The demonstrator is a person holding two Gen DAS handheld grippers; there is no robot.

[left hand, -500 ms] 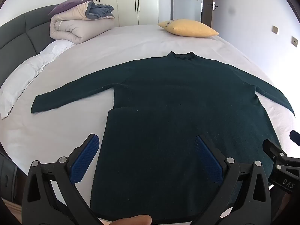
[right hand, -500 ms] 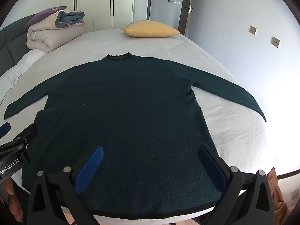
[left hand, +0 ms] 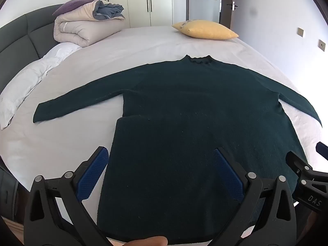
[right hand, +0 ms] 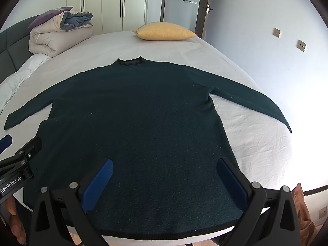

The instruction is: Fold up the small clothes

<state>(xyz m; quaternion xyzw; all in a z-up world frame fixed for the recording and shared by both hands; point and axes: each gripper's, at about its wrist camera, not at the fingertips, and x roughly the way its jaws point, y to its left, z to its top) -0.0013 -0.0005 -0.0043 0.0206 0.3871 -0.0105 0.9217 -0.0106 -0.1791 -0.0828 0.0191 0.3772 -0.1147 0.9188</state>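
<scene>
A dark green long-sleeved sweater (left hand: 194, 106) lies flat on the white bed, collar away from me, both sleeves spread out; it also shows in the right wrist view (right hand: 143, 112). Its hem lies at the bed's near edge. My left gripper (left hand: 160, 164) is open and empty, hovering above the hem's left part. My right gripper (right hand: 164, 172) is open and empty, hovering above the hem's right part. Each gripper's side shows at the edge of the other's view.
A yellow pillow (left hand: 205, 29) lies at the far end of the bed (left hand: 143, 47). A rolled duvet (left hand: 86, 26) with a purple pillow sits at the far left by the dark headboard (left hand: 18, 39). A wall runs along the right side.
Both grippers have shifted very slightly. The sweater has not moved.
</scene>
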